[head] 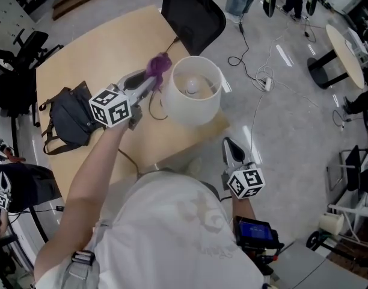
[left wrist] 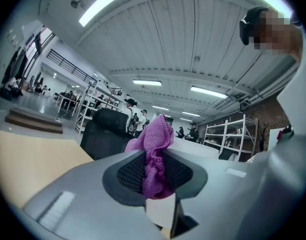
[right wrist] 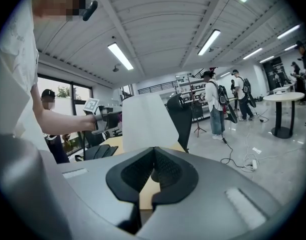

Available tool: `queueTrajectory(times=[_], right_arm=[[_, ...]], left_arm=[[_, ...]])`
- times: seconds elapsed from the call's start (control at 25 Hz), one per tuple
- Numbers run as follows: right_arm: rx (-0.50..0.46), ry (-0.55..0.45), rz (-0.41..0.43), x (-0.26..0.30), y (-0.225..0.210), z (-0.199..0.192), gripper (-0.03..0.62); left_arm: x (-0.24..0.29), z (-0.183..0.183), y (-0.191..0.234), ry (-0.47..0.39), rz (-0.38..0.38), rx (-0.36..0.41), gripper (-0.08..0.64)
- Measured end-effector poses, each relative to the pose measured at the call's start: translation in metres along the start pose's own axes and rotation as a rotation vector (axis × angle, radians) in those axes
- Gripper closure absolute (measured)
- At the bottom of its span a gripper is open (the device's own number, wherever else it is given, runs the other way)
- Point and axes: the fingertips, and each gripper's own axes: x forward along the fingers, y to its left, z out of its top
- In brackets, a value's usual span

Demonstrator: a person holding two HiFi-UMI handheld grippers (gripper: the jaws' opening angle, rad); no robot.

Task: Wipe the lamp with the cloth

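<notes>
Closest to me, the right gripper [head: 231, 147] sits by the table's near right corner. Its own view [right wrist: 154, 153] shows the jaws together with nothing between them, pointing toward the lamp and apart from it. Further out, the left gripper [head: 151, 82] reaches over the light wooden table [head: 82, 59], and its view [left wrist: 154, 170] shows it clamped on the crumpled purple terry cloth [left wrist: 156, 140]. The free end bunches up above the pads. From the head view, the cloth [head: 159, 65] lies just beside the left outer wall of the white drum-shaded lamp [head: 199, 108], which stands upright near the table's right edge with its bulb showing inside the shade. I cannot tell whether cloth and shade touch. A black strapped fabric bag [head: 73, 116] lies on the table left of my left arm. Beyond the lamp, a black office chair [head: 193, 11] stands at the far edge. A white power strip [head: 267, 83] with cables lies on the grey floor further off.
</notes>
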Motion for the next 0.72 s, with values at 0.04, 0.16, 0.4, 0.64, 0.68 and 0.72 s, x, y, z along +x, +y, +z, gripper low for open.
queueTrajectory(times=[0.04, 0.16, 0.4, 0.64, 0.68, 0.72], right_arm=[[-0.002, -0.007, 0.004, 0.001, -0.001, 0.004, 0.580], [-0.004, -0.021, 0.013, 0.002, -0.002, 0.010, 0.580], [0.025, -0.032, 0.003, -0.001, -0.004, 0.006, 0.580], [0.042, -0.022, -0.038, -0.005, -0.021, 0.001, 0.579], [0.045, -0.021, -0.045, -0.005, -0.024, 0.000, 0.580], [0.047, -0.020, -0.052, -0.006, -0.027, 0.000, 0.580]], left_arm=[[0.002, 0.009, -0.006, -0.006, -0.025, 0.019, 0.465], [0.010, 0.036, -0.026, -0.021, -0.128, 0.068, 0.465], [0.030, 0.055, -0.046, 0.024, -0.279, 0.169, 0.465], [0.055, 0.036, -0.019, 0.090, -0.334, 0.060, 0.466], [0.059, 0.028, -0.012, 0.109, -0.336, 0.034, 0.468], [0.062, 0.020, -0.006, 0.131, -0.338, 0.009, 0.468]])
